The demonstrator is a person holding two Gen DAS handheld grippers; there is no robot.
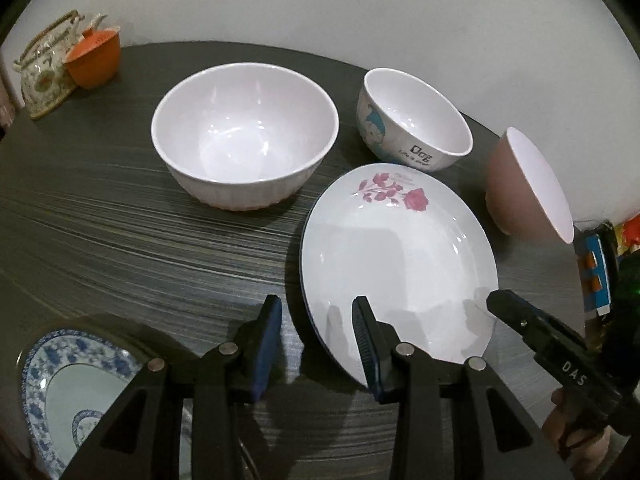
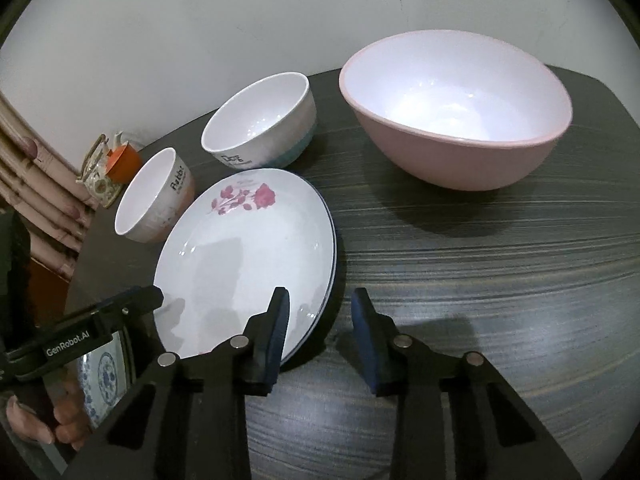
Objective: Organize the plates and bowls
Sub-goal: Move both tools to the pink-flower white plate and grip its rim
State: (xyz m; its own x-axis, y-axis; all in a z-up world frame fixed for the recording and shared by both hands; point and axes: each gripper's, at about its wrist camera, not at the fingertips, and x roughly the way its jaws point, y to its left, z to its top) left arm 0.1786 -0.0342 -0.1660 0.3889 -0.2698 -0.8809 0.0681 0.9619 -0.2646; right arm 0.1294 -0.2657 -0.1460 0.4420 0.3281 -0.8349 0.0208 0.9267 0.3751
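Both open tongs (image 1: 316, 316) (image 2: 320, 312) straddle rose plate (image 1: 396, 264) rims; only left view shows blue-patterned plate (image 1: 60, 384) fully.

Floral teapot (image 1: 42, 76) beside orange cup (image 1: 94, 60), possibly lidded.

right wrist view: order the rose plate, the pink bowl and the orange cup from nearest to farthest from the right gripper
1. White plate with a pink rose print: nearest, its rim under the left finger of the right gripper.
2. Large pink plastic bowl: farther, ahead and to the right.
3. Small orange cup: farthest, at the table's far left by a patterned teapot.
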